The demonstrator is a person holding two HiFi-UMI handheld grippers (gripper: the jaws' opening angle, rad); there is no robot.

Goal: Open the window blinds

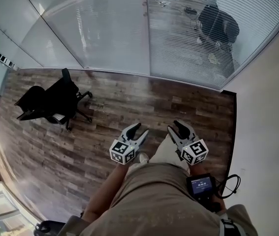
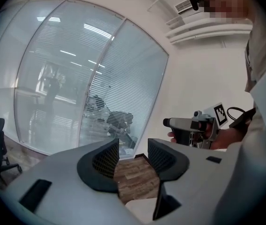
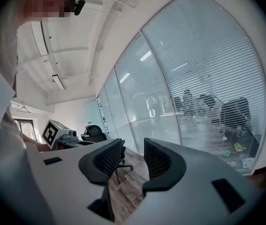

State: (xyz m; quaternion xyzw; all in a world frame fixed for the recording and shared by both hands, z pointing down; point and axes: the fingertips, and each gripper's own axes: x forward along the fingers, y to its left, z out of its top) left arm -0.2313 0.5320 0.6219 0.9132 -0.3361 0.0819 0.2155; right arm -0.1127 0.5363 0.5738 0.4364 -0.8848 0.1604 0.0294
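White slatted window blinds [image 1: 178, 28] hang along the glass wall ahead; through the slats a dark chair in the room behind shows. My left gripper [image 1: 140, 130] and right gripper [image 1: 177, 127] are held side by side over the wooden floor, well short of the glass, both pointing toward it. In the left gripper view the left gripper [image 2: 133, 156] stands open with only floor between its pads, and the blinds [image 2: 123, 78] fill the wall ahead. The right gripper [image 3: 133, 158] is open too, with nothing in it, and the blinds [image 3: 208, 69] are to its right.
A black office chair [image 1: 55, 100] stands on the floor at the left. A plain white wall [image 1: 272, 107] closes the right side. A small device with a screen [image 1: 201, 186] and a cable hangs at the person's right hip. Wooden floor [image 1: 144, 102] lies between me and the glass.
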